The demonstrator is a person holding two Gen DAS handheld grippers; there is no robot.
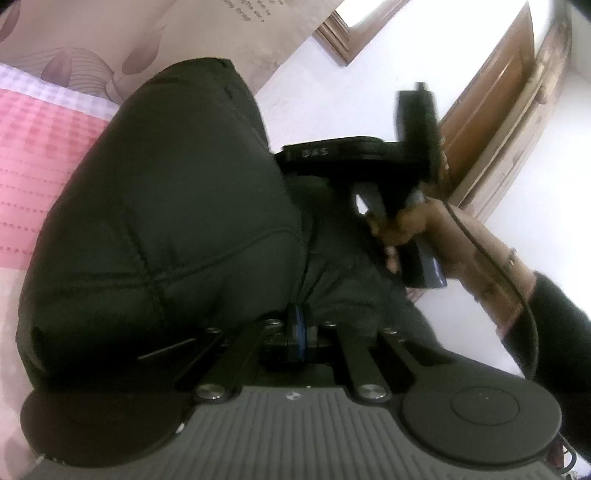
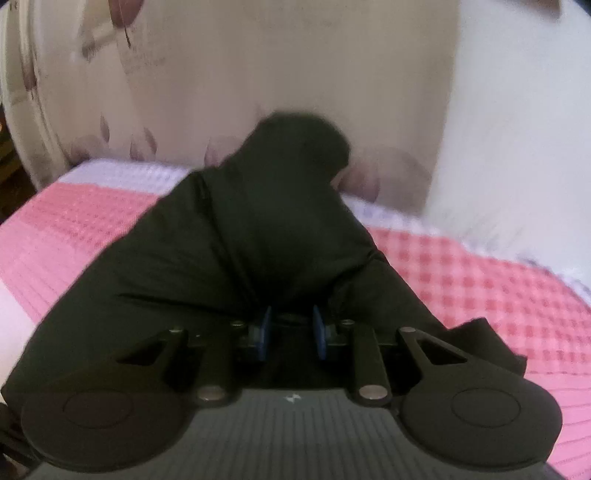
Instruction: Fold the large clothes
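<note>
On the pink bed cover [image 2: 480, 288] lies a big black jacket [image 2: 240, 251]. Left gripper [image 1: 300, 326] is pressed together, pinching its cloth. Right gripper [image 2: 291, 328] pinches a thick fold too.

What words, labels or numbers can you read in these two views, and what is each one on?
"DAS": embossed letters, faint and not certain, on the black body of the right claw in the left wrist view.
Dark printed lines on the pale floral panel at the top of the left wrist view: turned and too small to read.
Small white logo mark on the ribbed housing in the right wrist view: a symbol, no letters.
Black garment and pink checked cover: no text.
</note>
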